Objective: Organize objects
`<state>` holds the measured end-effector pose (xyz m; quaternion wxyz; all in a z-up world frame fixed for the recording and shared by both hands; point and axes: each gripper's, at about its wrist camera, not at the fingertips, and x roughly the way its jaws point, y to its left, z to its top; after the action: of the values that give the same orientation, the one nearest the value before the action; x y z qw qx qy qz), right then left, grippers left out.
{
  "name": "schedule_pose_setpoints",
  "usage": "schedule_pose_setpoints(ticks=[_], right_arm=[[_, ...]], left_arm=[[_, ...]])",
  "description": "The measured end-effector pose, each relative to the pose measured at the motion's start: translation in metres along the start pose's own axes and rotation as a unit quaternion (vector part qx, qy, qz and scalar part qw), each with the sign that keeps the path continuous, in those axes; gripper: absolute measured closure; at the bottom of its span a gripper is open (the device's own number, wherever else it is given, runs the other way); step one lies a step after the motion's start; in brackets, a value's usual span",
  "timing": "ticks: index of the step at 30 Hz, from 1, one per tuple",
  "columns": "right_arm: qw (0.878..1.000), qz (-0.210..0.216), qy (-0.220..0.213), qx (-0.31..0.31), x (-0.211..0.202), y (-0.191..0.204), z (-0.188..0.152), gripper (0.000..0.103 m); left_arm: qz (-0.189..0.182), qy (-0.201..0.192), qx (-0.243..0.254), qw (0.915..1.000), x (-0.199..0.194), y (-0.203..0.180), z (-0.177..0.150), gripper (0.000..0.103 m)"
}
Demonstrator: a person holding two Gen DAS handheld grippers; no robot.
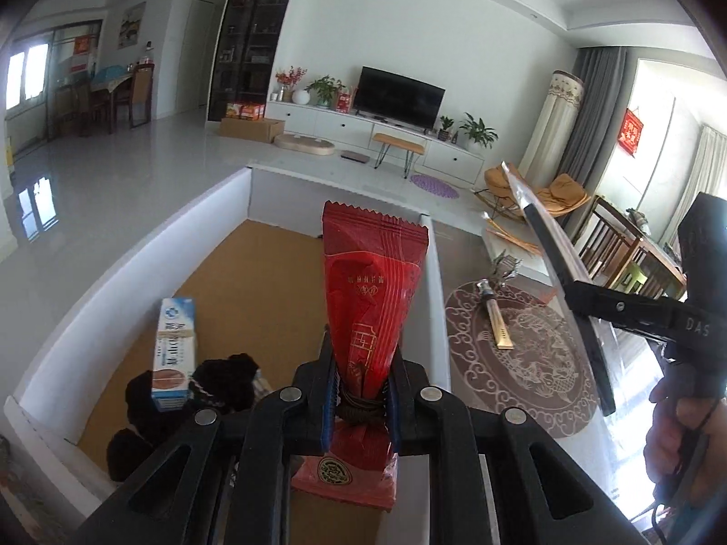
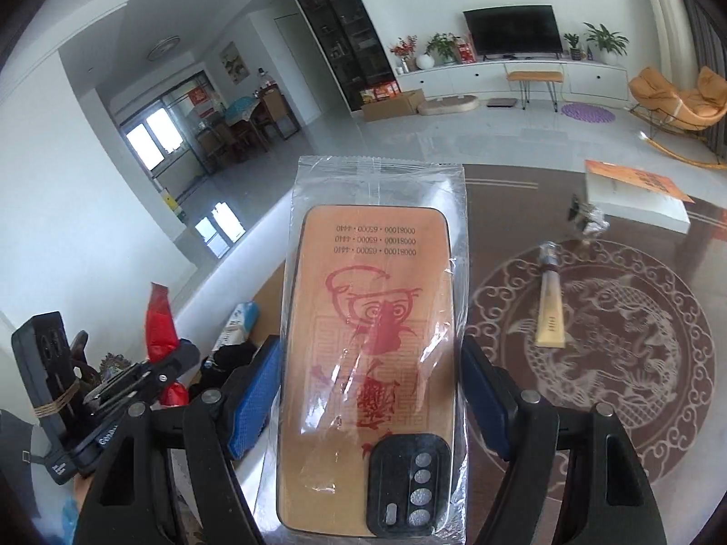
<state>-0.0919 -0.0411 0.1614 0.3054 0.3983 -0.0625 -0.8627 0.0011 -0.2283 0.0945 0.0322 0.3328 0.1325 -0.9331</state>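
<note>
Left gripper (image 1: pixel 361 374) clamped tight on a red packet (image 1: pixel 370 290), pinched at its narrow waist, packet standing up and away from the jaws. Held over a white box (image 1: pixel 136 245) with a brown floor; inside the box, near left, a blue-and-white carton (image 1: pixel 175 354) leaning on a black bundle (image 1: pixel 222 381). Right of the box, a dark table (image 1: pixel 459 250) with a round carp pattern.

Right gripper (image 2: pixel 368 390) at medium width, blue pads (image 2: pixel 252 395) on both sides of a phone case (image 2: pixel 368 354) sealed in a clear bag (image 2: pixel 377 181); orange back with a red drawing, camera cutout at the near end. Grip on the bag's edges looks firm, contact on the right side partly hidden. Raised above the table, just right of the box.

Farther right on the table: a tan tube (image 2: pixel 552 306), a small foil-wrapped item (image 2: pixel 588 220), a white book (image 2: pixel 636 197) with an orange cover. Beyond, a living room with a TV (image 2: pixel 511 29) on a white cabinet.
</note>
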Motion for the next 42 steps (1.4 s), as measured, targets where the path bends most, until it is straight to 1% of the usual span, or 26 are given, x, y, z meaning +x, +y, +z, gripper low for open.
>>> schedule_pose_setpoints(ticks=[2,4,5,6,7,8,9,11,12,14,16,18,19,20,21,22,24,25,27,28,29,31,34,36,38,42], right_arm=[[0.999,0.025,0.001,-0.025,0.024,0.038,0.008,0.027],[0.998,0.048,0.011,-0.046,0.051,0.069,0.013,0.027],[0.997,0.055,0.02,-0.054,0.064,0.082,0.011,0.027],[0.996,0.058,0.027,-0.061,0.079,0.092,0.008,0.026],[0.995,0.057,0.037,-0.069,0.094,0.1,0.004,0.021],[0.994,0.055,0.049,-0.075,0.108,0.105,-0.001,0.016],[0.994,0.051,0.061,-0.081,0.12,0.108,-0.006,0.016],[0.992,0.041,0.08,-0.086,0.134,0.107,-0.018,0.016],[0.993,0.042,0.077,-0.083,0.132,0.103,-0.023,0.016],[0.994,0.042,0.06,-0.078,0.12,0.091,-0.032,0.016],[0.996,0.03,0.037,-0.076,0.102,0.077,-0.037,0.016],[0.998,0.008,0.008,-0.067,0.078,0.054,-0.042,0.013],[0.998,-0.007,-0.008,-0.062,0.064,0.041,-0.047,0.009],[0.998,-0.026,-0.024,-0.058,0.049,0.026,-0.05,0.006],[0.997,-0.052,-0.037,-0.053,0.037,0.008,-0.057,0.004],[0.995,-0.08,-0.045,-0.047,0.026,-0.011,-0.063,0.003],[0.989,-0.14,-0.046,-0.036,0.007,-0.054,-0.076,0.003],[0.984,-0.173,-0.039,-0.033,0.0,-0.078,-0.081,0.003],[0.972,-0.232,-0.013,-0.022,-0.013,-0.122,-0.101,0.003],[0.967,-0.253,-0.004,-0.012,-0.022,-0.142,-0.112,0.003],[0.963,-0.269,0.003,0.0,-0.033,-0.162,-0.124,0.003],[0.955,-0.296,0.017,0.024,-0.047,-0.195,-0.14,0.003],[0.945,-0.319,0.034,0.059,-0.065,-0.23,-0.163,0.003],[0.942,-0.326,0.037,0.076,-0.077,-0.236,-0.177,0.003],[0.94,-0.328,0.038,0.086,-0.081,-0.242,-0.184,0.003],[0.937,-0.332,0.031,0.103,-0.084,-0.246,-0.189,0.003]], left_arm=[[0.041,0.028,-0.017,0.9986,0.011,0.03,0.0,0.086],[0.071,0.054,-0.043,0.9951,0.022,0.056,-0.003,0.085],[0.085,0.07,-0.052,0.9926,0.028,0.067,-0.005,0.08],[0.096,0.088,-0.058,0.9897,0.034,0.075,-0.007,0.073],[0.107,0.099,-0.062,0.9873,0.039,0.081,-0.01,0.05],[0.116,0.1,-0.066,0.986,0.041,0.084,-0.013,0.029],[0.123,0.091,-0.067,0.986,0.039,0.086,-0.016,0.024],[0.129,0.072,-0.064,0.987,0.034,0.084,-0.021,0.023],[0.128,0.064,-0.061,0.9878,0.031,0.081,-0.024,0.023],[0.127,0.048,-0.055,0.9893,0.026,0.07,-0.027,0.023],[0.109,0.031,-0.045,0.9925,0.019,0.047,-0.03,0.023],[0.076,0.012,-0.029,0.9966,0.01,0.015,-0.032,0.023],[0.055,0.004,-0.019,0.9983,0.005,-0.003,-0.032,0.023],[0.03,-0.003,-0.007,0.9995,0.003,-0.023,-0.034,0.023],[0.001,-0.009,0.006,0.9999,0.0,-0.044,-0.036,0.023],[-0.028,-0.011,0.019,0.9993,-0.004,-0.066,-0.039,0.021],[-0.086,-0.007,0.048,0.9951,-0.005,-0.111,-0.05,0.01],[-0.113,0.001,0.062,0.9917,-0.003,-0.133,-0.055,0.004],[-0.155,0.026,0.093,0.9831,0.005,-0.172,-0.071,0.003],[-0.168,0.037,0.107,0.9793,0.012,-0.187,-0.08,0.003],[-0.174,0.044,0.12,0.9765,0.019,-0.201,-0.089,0.003],[-0.171,0.061,0.136,0.9739,0.035,-0.223,-0.106,0.003],[-0.147,0.093,0.148,0.9735,0.071,-0.243,-0.128,0.003],[-0.127,0.103,0.166,0.9724,0.084,-0.255,-0.137,0.003],[-0.108,0.106,0.186,0.9707,0.095,-0.261,-0.143,0.003],[-0.083,0.114,0.203,0.9689,0.115,-0.257,-0.147,0.003]])
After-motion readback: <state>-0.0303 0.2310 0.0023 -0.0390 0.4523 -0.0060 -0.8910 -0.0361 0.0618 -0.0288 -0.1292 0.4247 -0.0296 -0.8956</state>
